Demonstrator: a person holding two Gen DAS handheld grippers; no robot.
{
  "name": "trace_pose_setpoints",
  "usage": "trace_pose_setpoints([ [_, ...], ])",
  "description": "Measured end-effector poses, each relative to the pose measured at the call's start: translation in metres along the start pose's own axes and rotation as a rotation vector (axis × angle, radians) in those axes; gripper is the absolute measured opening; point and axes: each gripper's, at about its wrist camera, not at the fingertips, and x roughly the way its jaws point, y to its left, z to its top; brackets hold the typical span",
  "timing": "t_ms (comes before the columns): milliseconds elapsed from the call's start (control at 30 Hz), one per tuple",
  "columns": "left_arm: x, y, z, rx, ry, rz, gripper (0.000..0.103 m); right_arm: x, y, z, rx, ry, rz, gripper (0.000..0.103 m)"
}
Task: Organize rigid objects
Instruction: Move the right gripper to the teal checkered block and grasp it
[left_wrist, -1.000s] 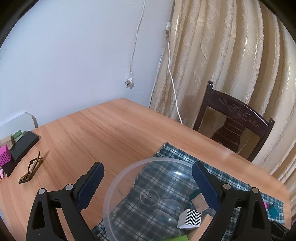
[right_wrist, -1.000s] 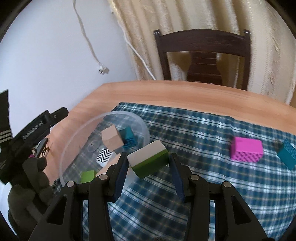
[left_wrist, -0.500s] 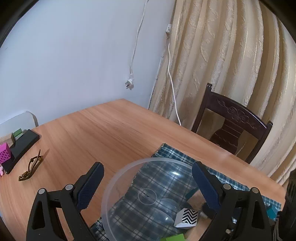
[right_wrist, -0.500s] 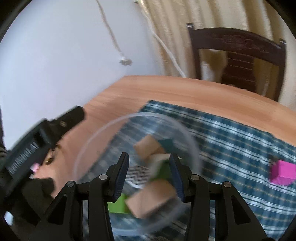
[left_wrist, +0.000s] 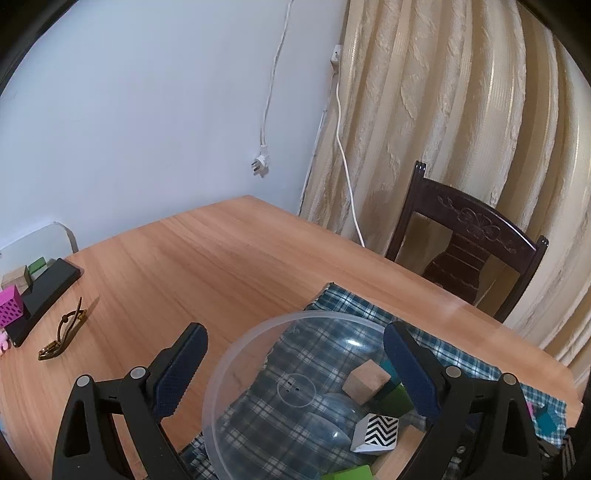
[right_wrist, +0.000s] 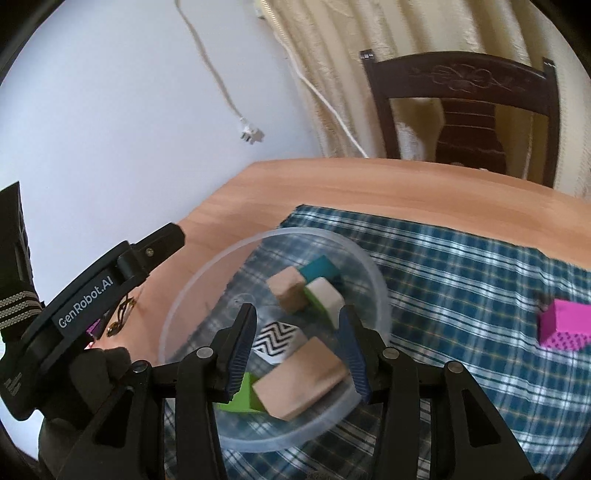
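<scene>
A clear plastic bowl (right_wrist: 173, 317) stands on a plaid cloth (right_wrist: 461, 277). My right gripper (right_wrist: 297, 312) hovers open over the bowl with nothing between its fingers. A white and green block (right_wrist: 325, 299) lies inside, beside a plain wooden cube (right_wrist: 290, 291) and a teal block (right_wrist: 319, 267). A zigzag block (right_wrist: 277, 338), a long wooden block (right_wrist: 299, 380) and a green block (right_wrist: 240, 395) lie nearer. My left gripper (left_wrist: 291, 332) is open and empty at the bowl (left_wrist: 229, 354), its fingers spanning the near-left rim. A magenta block (right_wrist: 565, 325) rests on the cloth to the right.
A dark wooden chair (left_wrist: 469, 254) stands behind the table by a curtain. At the table's far left lie a black slab (left_wrist: 44, 295), a magenta block (left_wrist: 11, 306), small blocks and a hair clip (left_wrist: 62, 332). A teal block (left_wrist: 546, 424) sits on the cloth.
My right gripper swung left over the bowl, opened and let go of the white and green block, which now lies in the bowl. The left gripper barely moved.
</scene>
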Motion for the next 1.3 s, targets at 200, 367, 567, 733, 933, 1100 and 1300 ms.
trace_pose_setpoints([
  [200, 0.001, -0.005, -0.003, 0.021, 0.003, 0.007, 0.098, -0.005, -0.014, 0.001, 0.038, -0.018, -0.041, 0.054],
  [367, 0.002, -0.008, -0.005, 0.036, 0.007, 0.0, 0.098, -0.011, -0.023, 0.001, 0.053, -0.034, -0.089, 0.059],
  [567, 0.001, -0.012, -0.007, 0.055, 0.015, -0.023, 0.099, -0.014, -0.038, 0.0, 0.082, -0.034, -0.137, 0.06],
  [733, 0.0, -0.017, -0.008, 0.067, 0.023, -0.044, 0.103, -0.02, -0.05, -0.001, 0.111, -0.039, -0.169, 0.067],
  [933, 0.001, -0.023, -0.01, 0.088, 0.043, -0.06, 0.103, -0.03, -0.067, -0.003, 0.153, -0.046, -0.22, 0.07],
  [1100, 0.0, -0.028, -0.013, 0.105, 0.047, -0.068, 0.103, -0.041, -0.084, -0.007, 0.192, -0.073, -0.259, 0.071],
  [1300, 0.001, -0.035, -0.015, 0.13, 0.048, -0.074, 0.103, -0.057, -0.105, -0.009, 0.236, -0.107, -0.325, 0.078],
])
